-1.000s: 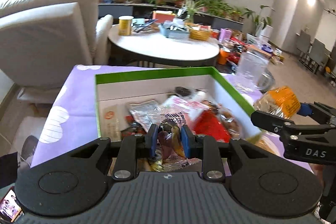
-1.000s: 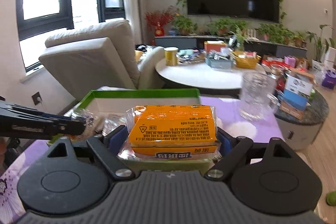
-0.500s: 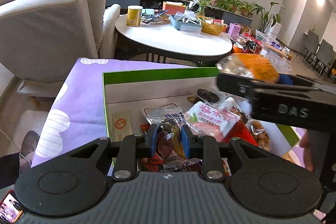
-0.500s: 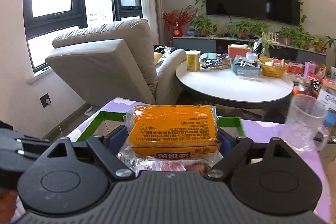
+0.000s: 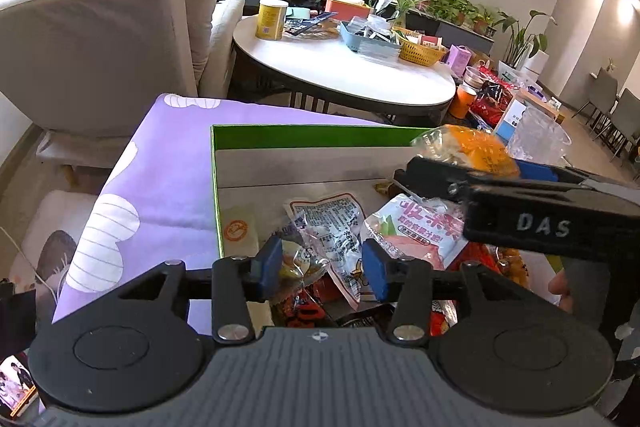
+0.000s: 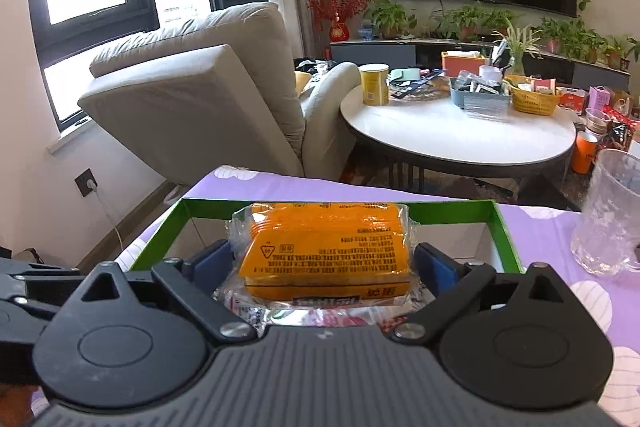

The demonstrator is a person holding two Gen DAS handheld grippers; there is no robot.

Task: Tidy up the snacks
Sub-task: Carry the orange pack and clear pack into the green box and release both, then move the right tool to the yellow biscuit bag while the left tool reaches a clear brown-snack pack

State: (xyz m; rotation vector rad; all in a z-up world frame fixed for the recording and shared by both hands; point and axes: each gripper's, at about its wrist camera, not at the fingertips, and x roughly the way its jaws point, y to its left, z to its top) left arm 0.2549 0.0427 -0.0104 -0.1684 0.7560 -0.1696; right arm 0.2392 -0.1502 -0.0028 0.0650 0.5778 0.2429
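Observation:
A green-rimmed white box (image 5: 304, 137) on the purple cloth holds several snack packets, among them a clear printed one (image 5: 332, 227) and a pink one (image 5: 416, 235). My left gripper (image 5: 322, 265) hangs open over the packets at the box's near side; nothing is between its blue pads. My right gripper (image 6: 324, 265) is shut on an orange wrapped snack pack (image 6: 326, 251) and holds it above the box (image 6: 452, 207). In the left wrist view the right gripper (image 5: 432, 173) crosses over the box from the right with the orange pack (image 5: 476, 147).
A clear glass mug (image 6: 612, 215) stands on the purple cloth (image 5: 160, 171) right of the box. Behind are a beige armchair (image 5: 100, 27) and a round white table (image 5: 344, 75) with a yellow tin, trays and a basket.
My left gripper has opened and let go of the packet it was shut on. My right gripper has carried the orange pack leftward over the box.

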